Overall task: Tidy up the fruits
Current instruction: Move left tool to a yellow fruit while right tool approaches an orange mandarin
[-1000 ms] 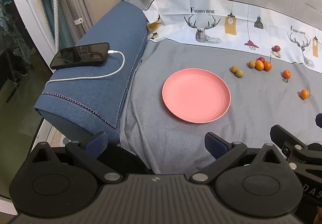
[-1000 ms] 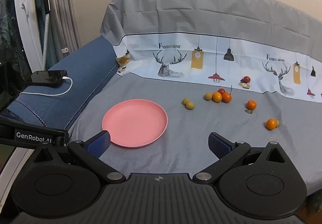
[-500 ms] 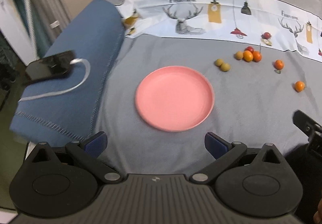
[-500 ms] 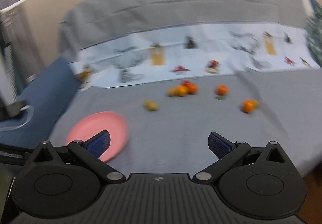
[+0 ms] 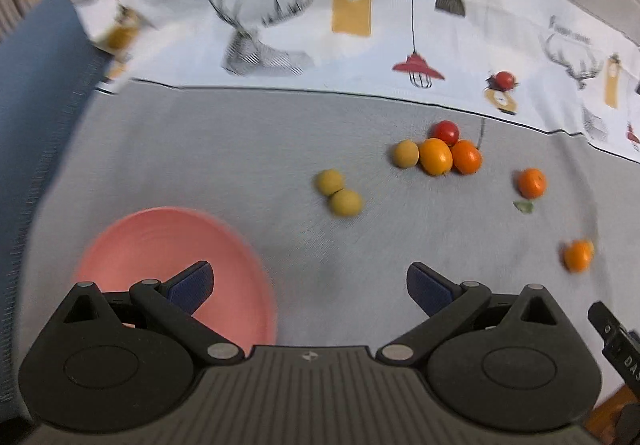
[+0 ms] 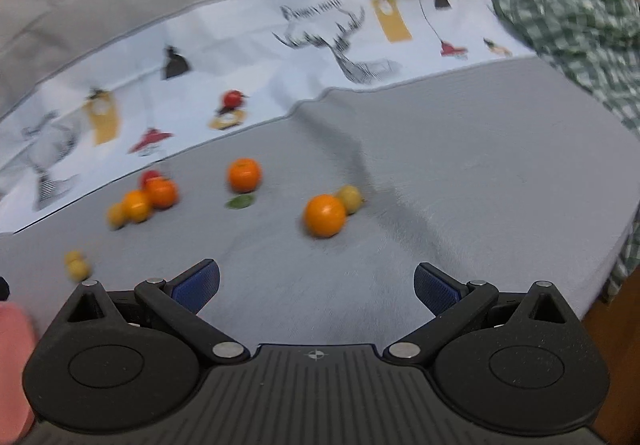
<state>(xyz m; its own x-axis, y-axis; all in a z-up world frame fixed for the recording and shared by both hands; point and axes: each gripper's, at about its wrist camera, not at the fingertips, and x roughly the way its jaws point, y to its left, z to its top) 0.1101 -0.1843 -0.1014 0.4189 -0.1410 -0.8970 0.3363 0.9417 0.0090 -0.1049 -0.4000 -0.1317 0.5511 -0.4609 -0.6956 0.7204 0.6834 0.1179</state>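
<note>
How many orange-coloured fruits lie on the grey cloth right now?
4: two orange fruits touching in the cluster below the red fruit, one alone by a leaf, and one nearest the right gripper. None on the pink plate.

Both views low, sharing fruits [image 5: 436, 156]

Plate [image 5: 160, 245] left of fruits [image 5: 436, 155], all on cloth [image 5: 240, 149].

Both views motion-blurred, soft indoor light, fisheye-warped edges.
</note>
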